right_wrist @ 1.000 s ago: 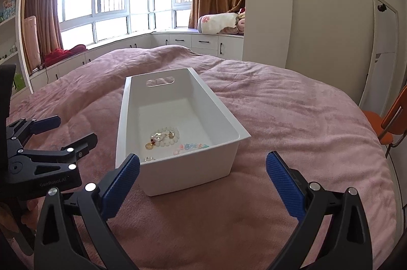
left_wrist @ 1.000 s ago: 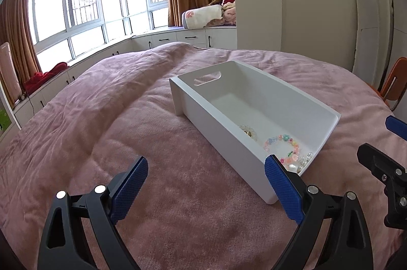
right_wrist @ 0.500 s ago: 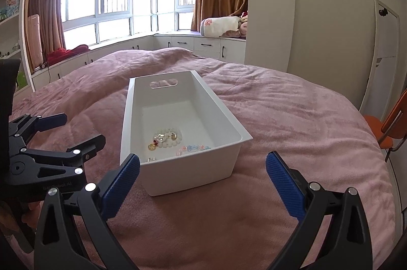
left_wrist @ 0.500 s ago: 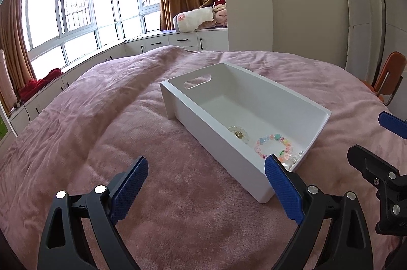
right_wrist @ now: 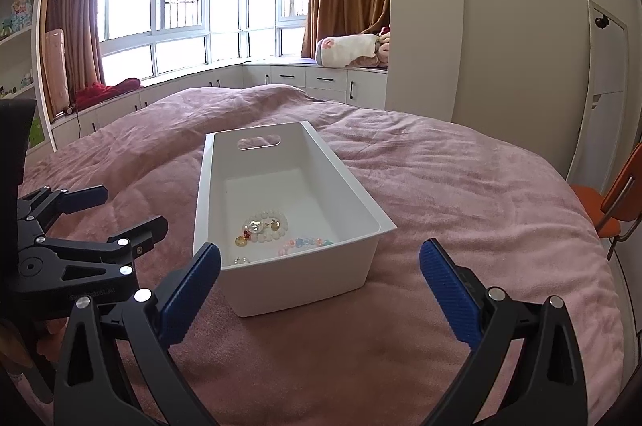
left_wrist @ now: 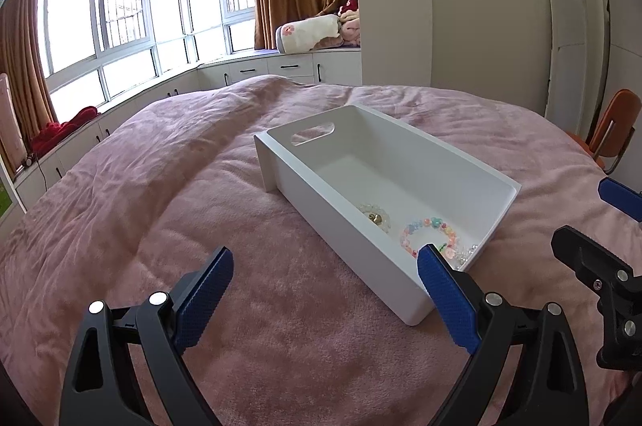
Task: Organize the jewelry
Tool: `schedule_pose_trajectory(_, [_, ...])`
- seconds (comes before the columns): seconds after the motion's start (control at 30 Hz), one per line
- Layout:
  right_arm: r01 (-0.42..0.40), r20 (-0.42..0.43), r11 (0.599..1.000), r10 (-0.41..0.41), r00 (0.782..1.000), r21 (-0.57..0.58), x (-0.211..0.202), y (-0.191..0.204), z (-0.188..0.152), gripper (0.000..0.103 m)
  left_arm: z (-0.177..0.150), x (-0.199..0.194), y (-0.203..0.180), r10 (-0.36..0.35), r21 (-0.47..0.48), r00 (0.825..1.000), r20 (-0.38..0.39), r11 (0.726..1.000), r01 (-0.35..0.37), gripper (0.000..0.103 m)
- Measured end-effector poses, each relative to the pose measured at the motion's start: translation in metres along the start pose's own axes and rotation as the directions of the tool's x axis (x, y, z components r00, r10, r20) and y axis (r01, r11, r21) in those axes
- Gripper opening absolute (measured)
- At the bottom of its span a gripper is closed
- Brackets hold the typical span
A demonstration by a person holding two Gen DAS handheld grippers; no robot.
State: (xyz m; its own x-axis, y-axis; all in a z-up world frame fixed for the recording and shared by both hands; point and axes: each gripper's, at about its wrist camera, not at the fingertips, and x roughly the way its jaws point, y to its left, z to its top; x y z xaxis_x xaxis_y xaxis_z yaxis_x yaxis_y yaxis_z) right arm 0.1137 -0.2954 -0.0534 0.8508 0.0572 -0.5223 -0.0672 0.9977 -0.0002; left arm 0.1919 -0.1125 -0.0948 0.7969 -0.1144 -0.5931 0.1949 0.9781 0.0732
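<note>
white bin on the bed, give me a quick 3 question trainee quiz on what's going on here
1. True or false: the left gripper is shut on a bracelet.
2. Where does the jewelry lie in the white bin? A) at the end by the handle cutout B) at the end nearest the grippers C) on the pink blanket outside
3. Fill in: the pastel bead bracelet lies ____ the bin.

Key
1. False: both the left and the right gripper are open and empty.
2. B: the white bead bracelet and the pastel one lie at the near end.
3. inside
</note>
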Motion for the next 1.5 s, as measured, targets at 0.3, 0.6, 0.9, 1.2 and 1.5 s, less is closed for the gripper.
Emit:
schedule_pose_trajectory(0.3, [0.001, 0.008, 1.0, -0.001, 1.0, -0.012, -0.0007, 0.0033, 0.001, 0.098, 0.0006, 0.0007, 0.0026, 0.002, -0.022, 1.0, -0.003, 1.0, -0.002, 0.094])
schedule_pose_trajectory(0.6, [0.004, 0.009, 1.0, -0.004, 1.0, -0.022, -0.0013, 0.0055, 0.0015, 0.098, 0.0012, 0.0006, 0.0031, 0.004, -0.023, 1.0, 0.004, 1.0, -0.004, 0.094])
schedule_pose_trajectory(0.9, [0.012, 0.006, 1.0, -0.012, 1.0, -0.026, -0.0004, 0.0053, 0.002, 0.098, 0.0005, -0.0003, 0.0028, 0.005, -0.026, 1.0, 0.005, 1.0, -0.005, 0.094])
schedule_pose_trajectory(1.2, [0.015, 0.016, 1.0, -0.014, 1.0, -0.017, -0.0019, 0.0036, 0.0023, 0.098, 0.001, -0.0014, 0.0034, 0.009, -0.024, 1.0, 0.006, 1.0, -0.009, 0.094])
schedule_pose_trajectory(1.5, [0.018, 0.013, 1.0, -0.018, 1.0, -0.021, -0.002, 0.0028, 0.0027, 0.098, 0.0027, -0.001, 0.0026, 0.008, -0.03, 1.0, 0.001, 1.0, -0.008, 0.094])
